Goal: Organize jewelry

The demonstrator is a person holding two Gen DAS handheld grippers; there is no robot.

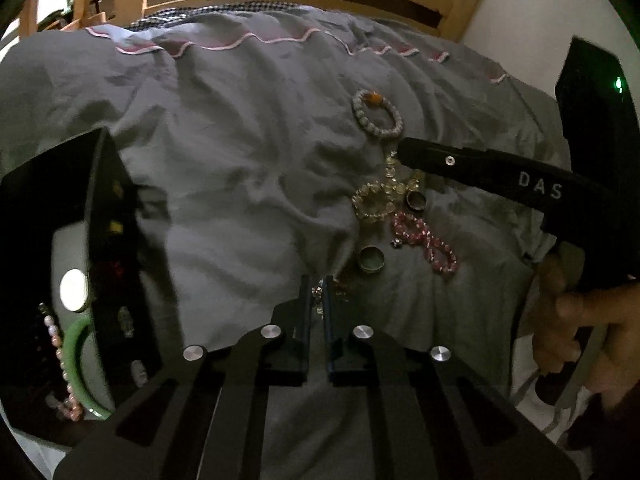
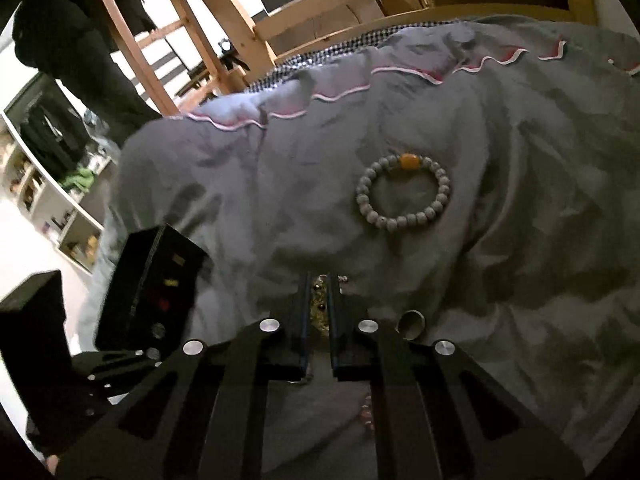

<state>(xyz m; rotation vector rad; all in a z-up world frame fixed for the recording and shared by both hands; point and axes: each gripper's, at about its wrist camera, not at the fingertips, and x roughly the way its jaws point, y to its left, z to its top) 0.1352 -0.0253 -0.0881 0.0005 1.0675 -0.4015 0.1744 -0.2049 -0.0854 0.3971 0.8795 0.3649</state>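
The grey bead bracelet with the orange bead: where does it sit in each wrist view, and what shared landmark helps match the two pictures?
Left wrist view: grey bead bracelet lies upper right of centre on the grey quilt, just beyond the tip of the right claw.
Right wrist view: bracelet lies right of centre, beyond the claw's fingertips.
Shared landmark: the quilt's pink wavy trim, running behind the bracelet in both.

Grey bead bracelet point(image 2: 402, 192) flat on duvet, pink bracelet point(image 1: 426, 242) – rings point(image 1: 371, 259) – nearby
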